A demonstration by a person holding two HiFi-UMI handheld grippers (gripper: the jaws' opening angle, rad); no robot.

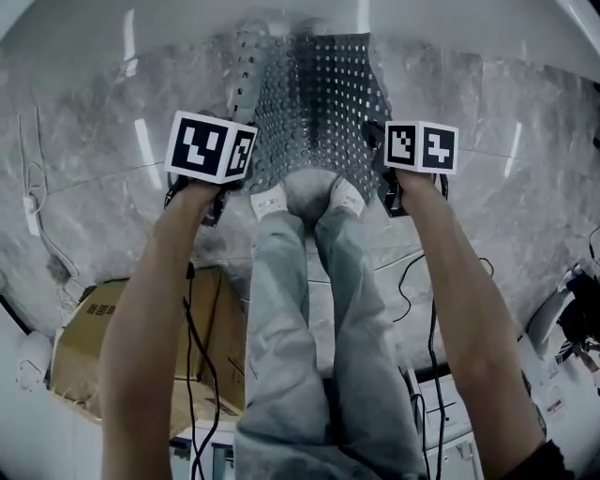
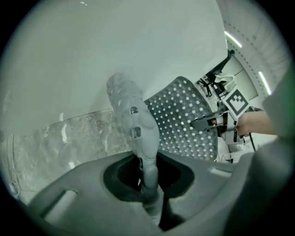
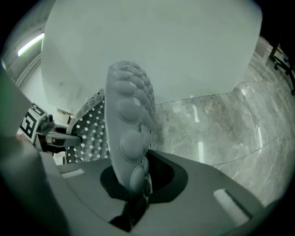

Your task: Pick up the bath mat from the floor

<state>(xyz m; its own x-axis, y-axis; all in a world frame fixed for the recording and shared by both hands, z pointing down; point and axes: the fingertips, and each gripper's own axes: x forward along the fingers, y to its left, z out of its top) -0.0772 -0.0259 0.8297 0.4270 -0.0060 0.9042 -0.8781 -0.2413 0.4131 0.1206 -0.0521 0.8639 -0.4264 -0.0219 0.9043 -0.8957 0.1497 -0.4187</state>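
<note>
The grey bath mat point(image 1: 319, 103), perforated and studded with bumps, hangs stretched between my two grippers above the marble floor point(image 1: 525, 216), in front of the person's shoes. My left gripper point(image 1: 217, 199) is shut on the mat's left edge point(image 2: 140, 133), which stands up out of its jaws. My right gripper point(image 1: 389, 195) is shut on the mat's right edge point(image 3: 129, 133). The left gripper view looks across the mat's sheet point(image 2: 184, 115) to the right gripper point(image 2: 207, 123). In the right gripper view the left gripper point(image 3: 57, 136) shows beyond the mat.
A white wall or tub side point(image 1: 422, 19) rises just behind the mat. A cardboard box point(image 1: 94, 347) sits at the lower left. Cables point(image 1: 417, 272) trail on the floor to the right, and a white cord point(image 1: 36, 211) lies at the left. White equipment point(image 1: 562, 328) stands at the right edge.
</note>
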